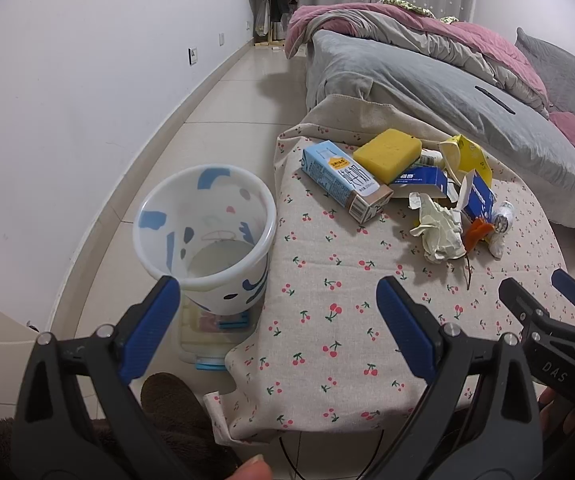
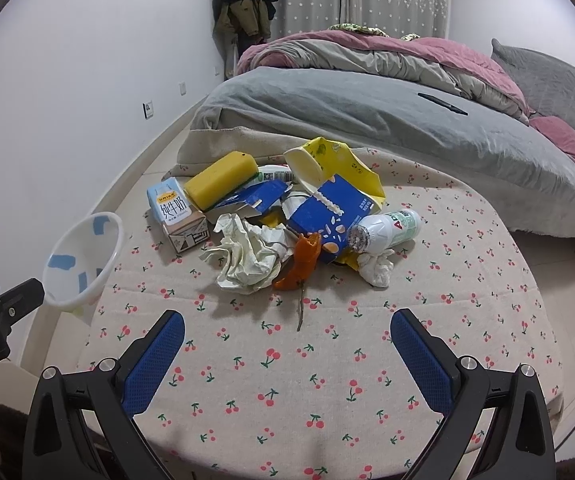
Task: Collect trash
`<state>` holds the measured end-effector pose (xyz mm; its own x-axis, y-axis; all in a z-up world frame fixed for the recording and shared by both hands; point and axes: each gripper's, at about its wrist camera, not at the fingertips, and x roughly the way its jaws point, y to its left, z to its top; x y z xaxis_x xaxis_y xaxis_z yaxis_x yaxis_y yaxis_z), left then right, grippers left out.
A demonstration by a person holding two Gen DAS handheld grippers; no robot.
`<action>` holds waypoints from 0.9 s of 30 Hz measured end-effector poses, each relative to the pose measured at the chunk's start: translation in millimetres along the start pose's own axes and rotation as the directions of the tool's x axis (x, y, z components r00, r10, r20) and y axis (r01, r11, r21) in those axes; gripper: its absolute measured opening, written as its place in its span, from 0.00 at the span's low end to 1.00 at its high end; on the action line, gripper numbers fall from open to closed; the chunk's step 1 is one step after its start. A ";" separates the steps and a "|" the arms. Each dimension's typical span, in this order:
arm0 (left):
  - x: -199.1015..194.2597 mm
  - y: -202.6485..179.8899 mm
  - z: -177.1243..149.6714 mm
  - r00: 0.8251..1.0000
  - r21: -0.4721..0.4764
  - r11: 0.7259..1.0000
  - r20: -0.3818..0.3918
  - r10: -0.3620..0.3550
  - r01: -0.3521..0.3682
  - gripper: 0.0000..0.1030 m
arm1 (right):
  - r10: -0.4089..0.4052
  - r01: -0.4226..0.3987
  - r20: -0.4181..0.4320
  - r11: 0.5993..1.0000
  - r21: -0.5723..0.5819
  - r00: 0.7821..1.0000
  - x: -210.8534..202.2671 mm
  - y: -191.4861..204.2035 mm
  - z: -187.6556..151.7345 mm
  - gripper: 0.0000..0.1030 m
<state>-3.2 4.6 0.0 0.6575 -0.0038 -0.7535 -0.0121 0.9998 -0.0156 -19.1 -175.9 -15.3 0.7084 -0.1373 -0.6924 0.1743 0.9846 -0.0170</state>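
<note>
Right claw [image 2: 287, 334]: spread wide, nothing between its blue pads, hovering over the bare near part of the desk [image 2: 327, 400] with its cherry-print cloth.
Left claw [image 1: 277, 306]: also spread and empty, held over the desk's left edge, one finger in front of the bin's rim.
Twig [image 2: 301, 312]: thin, lying on the cloth just ahead of the right claw, pointing from the claw toward the heap.
Crumpled paper [image 2: 243, 258]: nearest bulky piece of trash, straight ahead and slightly left of the right claw, at the front of the heap.
Orange peel [image 2: 301, 262]: touching the paper's right side, long axis running away from the claw.
White bottle [image 2: 387, 226]: on its side to the right of the peel, cap end toward the heap, with a small white wad just in front of it.
Milk carton [image 2: 177, 214]: flat on the heap's left, long axis pointing roughly at the camera.
Yellow sponge [image 2: 221, 180]: behind the carton, resting on torn blue packaging.
Bin [image 1: 203, 236]: white with blue patches, empty, on the floor just beside the desk's left edge.
Key relation: heap sits well ahead of both claws; right claw faces it squarely, left claw is nearer the bin.
Likely step: judged as the start, nothing yet collected.
</note>
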 end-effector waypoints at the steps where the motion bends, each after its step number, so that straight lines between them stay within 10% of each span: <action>1: -0.2 -1.0 -0.4 1.000 0.000 1.000 0.000 0.000 0.000 0.95 | 0.001 -0.001 0.000 1.000 0.000 1.000 -0.1 -0.1 -0.2 1.00; 27: 0.5 1.2 -0.2 1.000 -0.003 1.000 -0.001 -0.004 0.004 0.95 | 0.001 -0.001 -0.002 1.000 -0.002 1.000 0.0 0.6 -0.5 1.00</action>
<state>-3.0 5.8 -0.5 0.6566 -0.0079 -0.7542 -0.0120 0.9997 -0.0210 -19.4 -175.2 -15.6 0.7074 -0.1360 -0.6936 0.1724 0.9849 -0.0173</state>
